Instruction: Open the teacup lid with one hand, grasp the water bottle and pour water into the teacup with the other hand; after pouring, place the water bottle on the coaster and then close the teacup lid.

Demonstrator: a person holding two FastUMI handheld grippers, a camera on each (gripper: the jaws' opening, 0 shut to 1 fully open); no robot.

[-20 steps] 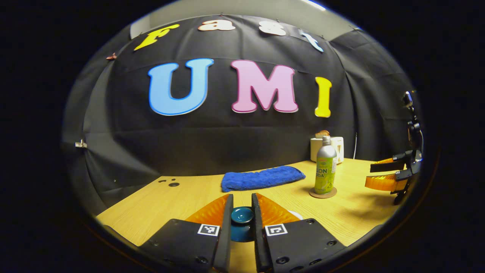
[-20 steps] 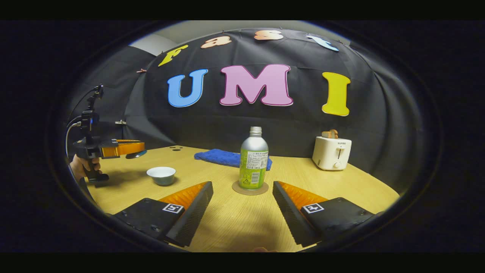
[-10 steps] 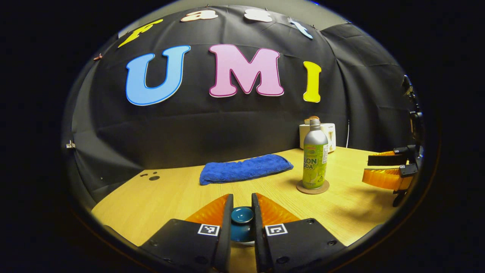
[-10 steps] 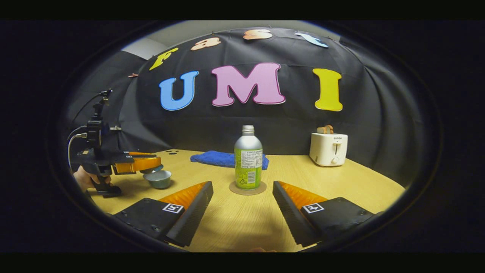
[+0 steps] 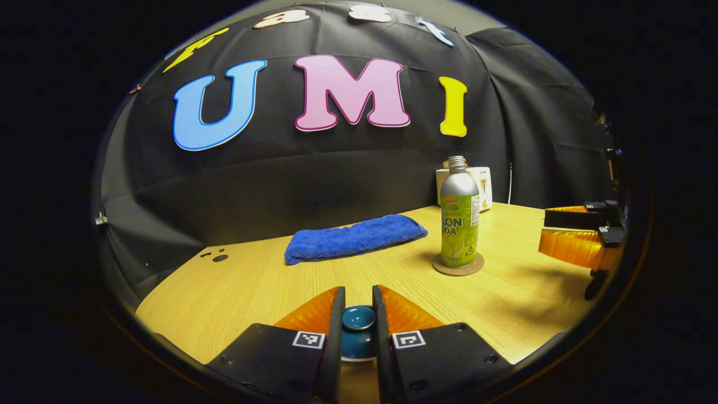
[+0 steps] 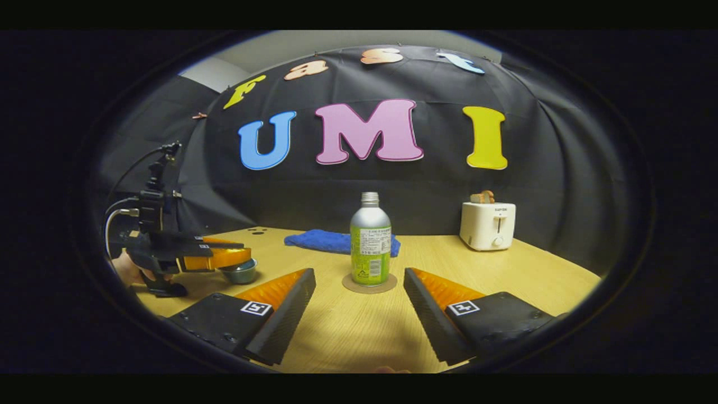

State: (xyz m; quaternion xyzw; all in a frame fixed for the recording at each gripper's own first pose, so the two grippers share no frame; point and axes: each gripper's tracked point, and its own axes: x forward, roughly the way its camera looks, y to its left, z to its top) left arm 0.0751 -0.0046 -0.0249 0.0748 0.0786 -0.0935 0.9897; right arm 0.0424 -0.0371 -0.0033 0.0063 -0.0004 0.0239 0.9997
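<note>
Lid clamped over cup, bottle on coaster

Lid [image 5: 358, 318], dark teal, sits pinched by its knob between both fingers of the left gripper [image 5: 357, 306], which is clenched on it. In the right gripper view this gripper [image 6: 238, 255] is at far left, held by a hand [image 6: 130, 269], level above the cup [image 6: 239, 273]. Lid there is hidden under the fingers; cannot tell if it touches the cup rim. Cup stands on the table [image 6: 348, 331] at its left side.

Towel [image 5: 353, 238], blue, lies flat toward the back of the table [image 5: 247, 292], near the wall, left of the bottle. Small dark holes [image 5: 215, 257] mark the table's back left corner.

Bottle [image 6: 370, 239], silver top with green label, uncapped, stands upright on the round coaster [image 6: 369, 283] mid-table. In the left gripper view the bottle [image 5: 459, 213] and coaster [image 5: 458, 264] are right of centre.

Toaster [image 6: 487, 225], white, bread in the slot, stands at back right, well apart from the bottle.

Right gripper [image 6: 359, 286] is released, fingers wide apart, low over the table, coaster and bottle just ahead between them, no contact. It also appears at the right edge of the left gripper view [image 5: 552, 233].
</note>
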